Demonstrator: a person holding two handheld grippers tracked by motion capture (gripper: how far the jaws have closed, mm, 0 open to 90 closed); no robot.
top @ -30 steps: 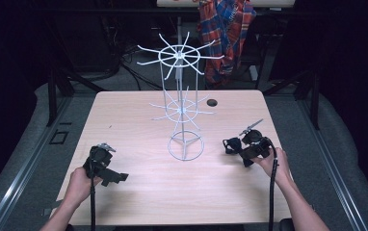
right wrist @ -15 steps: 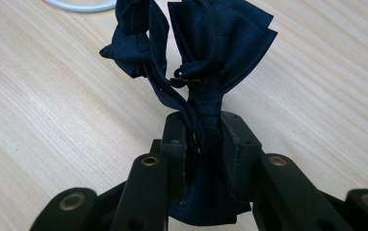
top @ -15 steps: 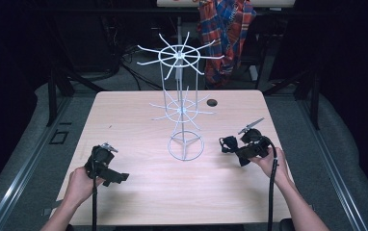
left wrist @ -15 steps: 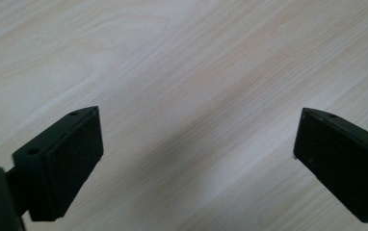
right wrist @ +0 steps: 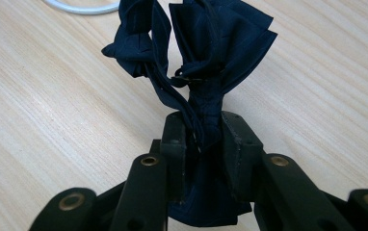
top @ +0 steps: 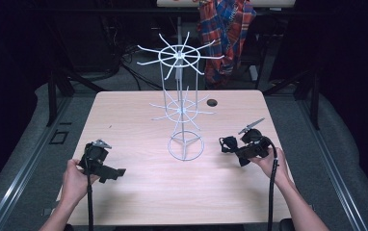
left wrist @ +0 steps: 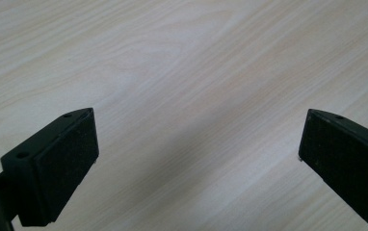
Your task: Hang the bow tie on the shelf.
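Pale wood table: near its left edge the left gripper hovers, jaws wide apart and empty. Centre stands a white wire rack. Right, the right gripper pinches a dark navy cloth.

We see a pale wood-grain worktop, grey carpet floor around it, dark unlit surroundings, plaid cloth hanging behind, black cables on floor.

Matt pale wood-grain table; dark creased cloth; white wire rack.
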